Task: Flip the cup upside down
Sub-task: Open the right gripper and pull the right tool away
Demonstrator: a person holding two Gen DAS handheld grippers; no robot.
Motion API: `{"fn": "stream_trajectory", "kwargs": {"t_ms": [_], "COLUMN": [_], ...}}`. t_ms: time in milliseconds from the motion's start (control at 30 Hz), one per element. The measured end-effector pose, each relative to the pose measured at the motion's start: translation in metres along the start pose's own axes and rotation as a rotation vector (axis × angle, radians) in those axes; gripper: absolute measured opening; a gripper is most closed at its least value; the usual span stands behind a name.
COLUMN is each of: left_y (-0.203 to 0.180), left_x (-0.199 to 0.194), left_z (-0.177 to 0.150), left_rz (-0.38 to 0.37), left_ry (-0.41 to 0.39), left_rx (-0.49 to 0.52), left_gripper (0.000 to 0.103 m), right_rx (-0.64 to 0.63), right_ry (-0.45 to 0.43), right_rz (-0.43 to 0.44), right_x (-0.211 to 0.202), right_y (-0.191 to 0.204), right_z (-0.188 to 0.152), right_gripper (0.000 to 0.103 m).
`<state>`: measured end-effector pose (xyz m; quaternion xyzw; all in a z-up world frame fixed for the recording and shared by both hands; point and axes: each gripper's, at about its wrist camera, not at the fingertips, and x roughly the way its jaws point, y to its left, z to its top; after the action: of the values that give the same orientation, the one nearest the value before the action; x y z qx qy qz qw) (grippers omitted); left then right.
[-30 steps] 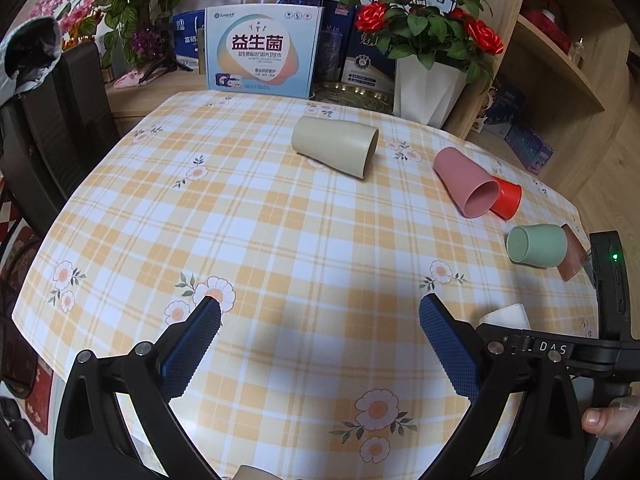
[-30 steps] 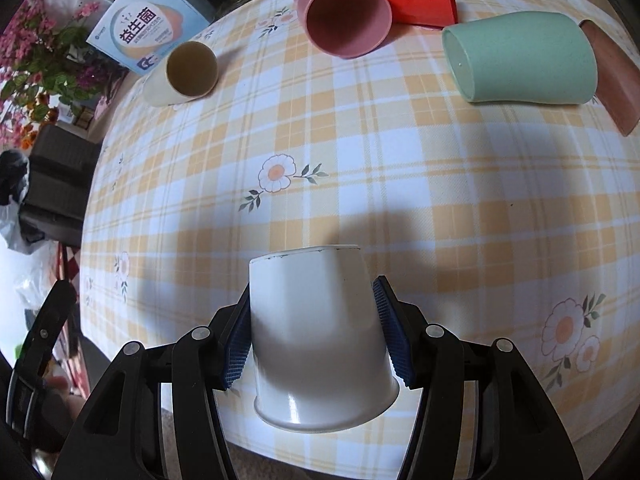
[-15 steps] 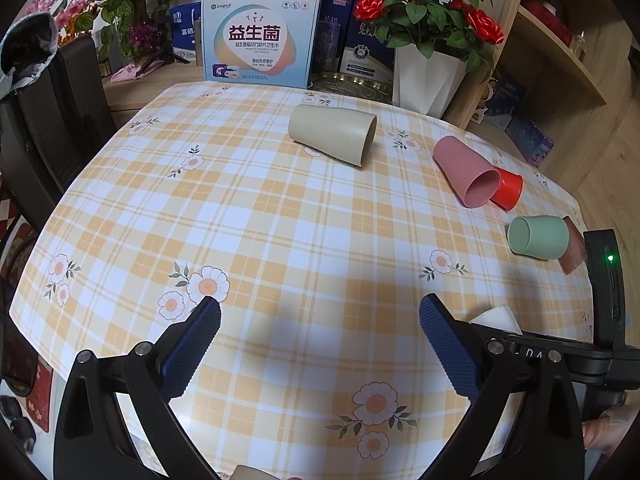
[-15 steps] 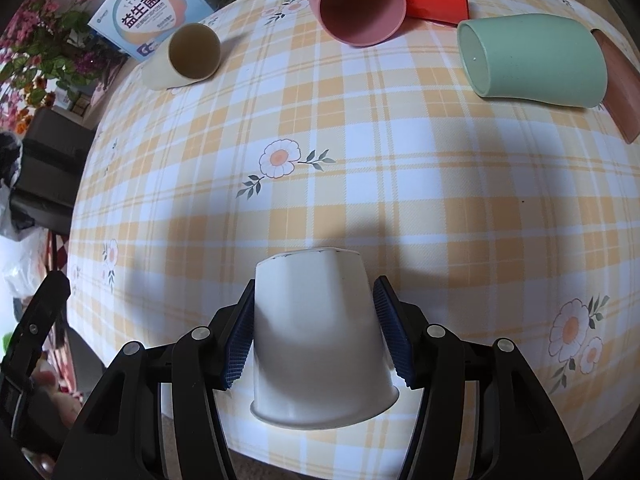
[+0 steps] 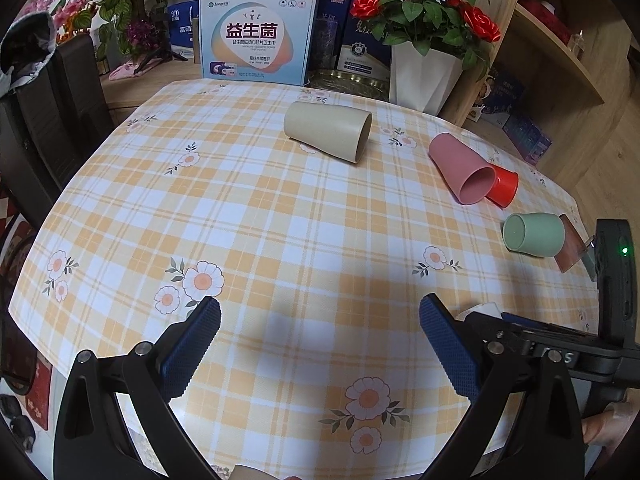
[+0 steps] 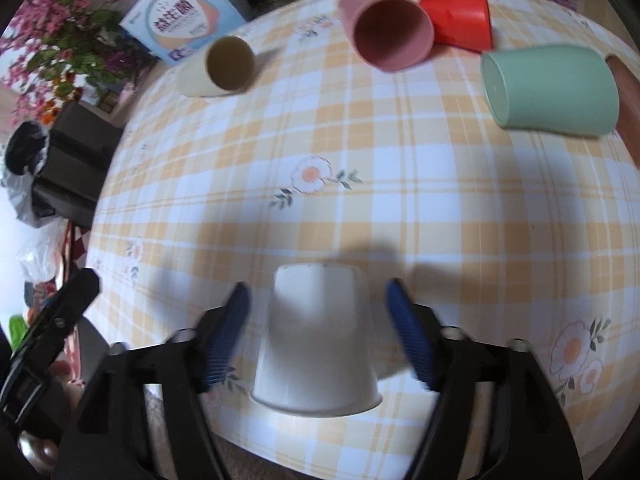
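Observation:
A white cup (image 6: 318, 336) stands upside down, rim down, on the checked tablecloth (image 6: 360, 208) near the table's front edge. My right gripper (image 6: 318, 308) is open, its blue pads (image 6: 410, 330) apart from the cup on both sides. In the left wrist view only a sliver of the white cup (image 5: 482, 310) shows behind the right finger. My left gripper (image 5: 320, 332) is open and empty above the tablecloth (image 5: 280, 220).
Several cups lie on their sides: beige (image 5: 328, 130) (image 6: 218, 68), pink (image 5: 462, 168) (image 6: 386, 30), red (image 5: 504, 188) (image 6: 460, 22), green (image 5: 534, 234) (image 6: 548, 90), brown (image 5: 572, 246). A box (image 5: 256, 42) and a flower vase (image 5: 424, 76) stand at the back.
My right gripper has opened and let go of the white cup, which now stands rim down on the table. The left gripper has stayed open and nearly still.

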<state>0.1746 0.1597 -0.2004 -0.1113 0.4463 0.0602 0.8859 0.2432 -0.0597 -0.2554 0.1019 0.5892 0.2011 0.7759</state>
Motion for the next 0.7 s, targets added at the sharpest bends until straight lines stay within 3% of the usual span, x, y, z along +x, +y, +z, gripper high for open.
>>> {"fn": "stream_trajectory", "kwargs": {"t_ms": [100, 333, 700], "left_y": [-0.001, -0.009, -0.049], "left_x": [-0.001, -0.007, -0.001], "left_z": [0.0, -0.001, -0.003], "left_rz": [0.001, -0.019, -0.099], "left_ry": [0.007, 0.015, 0.095], "left_rx": [-0.004, 0.003, 0.038], "left_gripper": [0.097, 0.097, 0.097], "right_rx": [0.0, -0.022, 0.051], "right_ry": [-0.029, -0.165, -0.317], "right_rz": [0.008, 0.043, 0.018], "right_x": [-0.009, -0.043, -0.097], "right_y": [-0.001, -0.01, -0.077], "right_z": [0.001, 0.001, -0.012], "right_gripper": [0.086, 0.086, 0.086]}}
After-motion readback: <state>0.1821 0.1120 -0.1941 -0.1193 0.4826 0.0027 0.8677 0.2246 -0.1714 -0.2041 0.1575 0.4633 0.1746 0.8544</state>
